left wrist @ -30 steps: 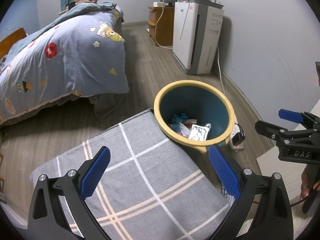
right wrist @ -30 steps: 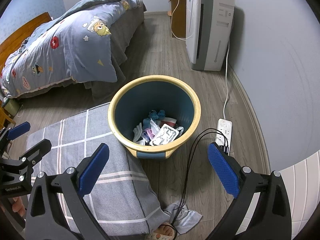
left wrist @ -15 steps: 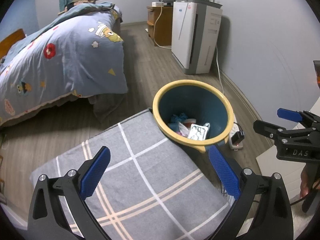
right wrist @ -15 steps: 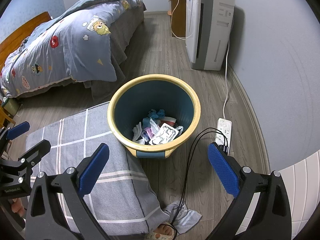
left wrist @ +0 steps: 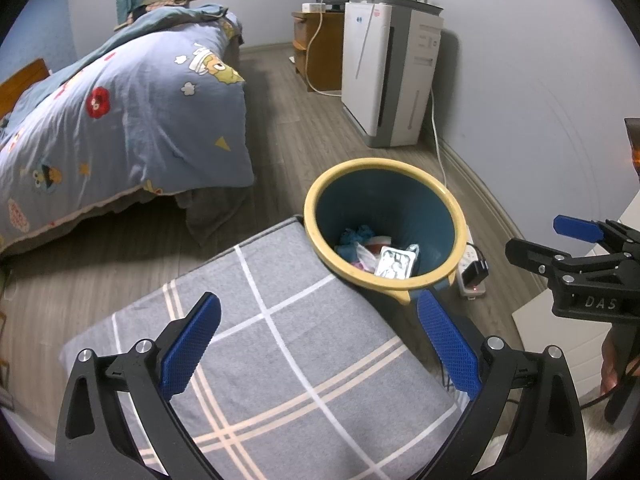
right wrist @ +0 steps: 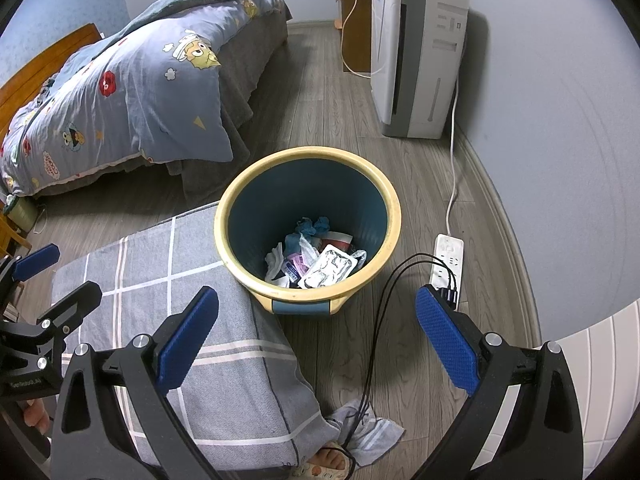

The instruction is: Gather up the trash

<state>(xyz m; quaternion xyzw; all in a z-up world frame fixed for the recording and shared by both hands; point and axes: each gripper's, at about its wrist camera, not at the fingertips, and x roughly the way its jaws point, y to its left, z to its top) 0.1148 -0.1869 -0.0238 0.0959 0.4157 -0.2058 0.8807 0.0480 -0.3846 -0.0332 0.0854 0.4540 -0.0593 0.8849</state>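
Home bedroom. Evidence: bed (right wrist: 132, 92) with cartoon-print duvet (left wrist: 120, 108) and wooden headboard (right wrist: 44, 64); white air purifier (left wrist: 390, 76) against the wall; wooden bedside cabinet (left wrist: 318, 50); wood-plank floor (right wrist: 320, 120); floor power strip (right wrist: 448, 260).

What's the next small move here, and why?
Probably swing the right gripper down toward the crumpled cloth on the floor by the cables. Both grippers are open and empty, the left gripper is over the grey checked cushion, and the bin already holds wrappers.
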